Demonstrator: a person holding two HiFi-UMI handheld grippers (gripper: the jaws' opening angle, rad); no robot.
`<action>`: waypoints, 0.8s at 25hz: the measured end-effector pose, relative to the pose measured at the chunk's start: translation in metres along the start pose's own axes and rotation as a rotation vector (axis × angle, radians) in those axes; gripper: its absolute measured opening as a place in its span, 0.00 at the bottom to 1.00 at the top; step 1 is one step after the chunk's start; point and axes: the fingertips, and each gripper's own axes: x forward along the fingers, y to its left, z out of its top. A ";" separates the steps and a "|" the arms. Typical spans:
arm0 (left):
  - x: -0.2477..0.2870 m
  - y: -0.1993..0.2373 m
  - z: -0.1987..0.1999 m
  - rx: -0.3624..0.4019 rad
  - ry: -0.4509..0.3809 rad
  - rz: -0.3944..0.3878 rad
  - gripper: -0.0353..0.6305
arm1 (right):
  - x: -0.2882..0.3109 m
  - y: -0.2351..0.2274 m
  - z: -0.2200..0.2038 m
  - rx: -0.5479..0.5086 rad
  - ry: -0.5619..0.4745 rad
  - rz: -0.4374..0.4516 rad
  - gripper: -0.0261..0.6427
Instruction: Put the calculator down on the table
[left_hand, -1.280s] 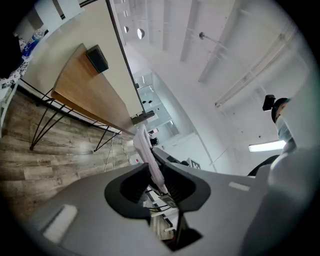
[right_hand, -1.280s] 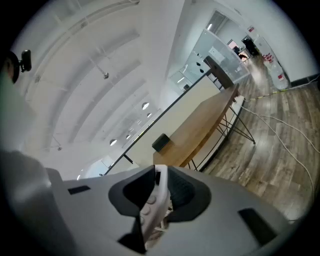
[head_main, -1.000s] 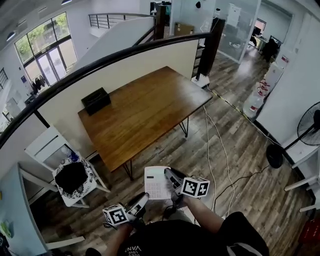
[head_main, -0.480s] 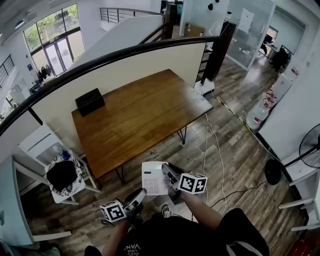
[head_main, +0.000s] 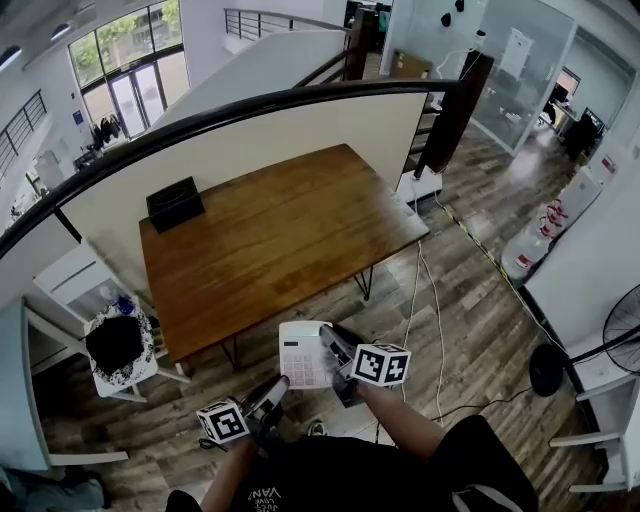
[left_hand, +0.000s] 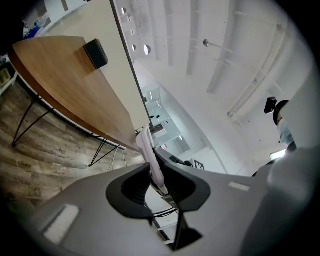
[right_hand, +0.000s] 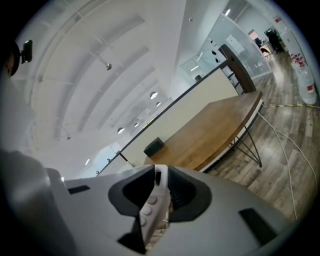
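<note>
change: wooden surface (head_main: 270, 235) sits nearer and lower in the head view than a second ago; the person has been closing in on it, both hands carried along together.
calculator: white calculator (head_main: 303, 354) is still in the air over the floor (head_main: 470, 300), just short of the surface's near edge. Not touching it.
right gripper: right gripper (head_main: 330, 345) has its jaws nipped on the calculator's right edge; keys show between the pads in the right gripper view (right_hand: 152, 205).
left gripper: left gripper (head_main: 279, 385) has narrow-set jaws on the lower left corner; white edge is in the gap (left_hand: 151, 157). Same hold as before.
other: black box (head_main: 175, 203) at the far corner, well clear.
meaning: carry only so far; judged still to do: reach over the surface, lower, release.
</note>
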 end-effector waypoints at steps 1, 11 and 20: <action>0.004 0.002 0.002 0.003 0.002 -0.001 0.18 | 0.001 -0.003 0.003 0.002 0.001 0.000 0.12; 0.049 0.027 0.033 0.000 0.044 -0.012 0.18 | 0.032 -0.039 0.033 0.013 -0.019 -0.037 0.12; 0.101 0.053 0.097 0.022 0.093 -0.057 0.18 | 0.084 -0.068 0.084 0.008 -0.042 -0.080 0.12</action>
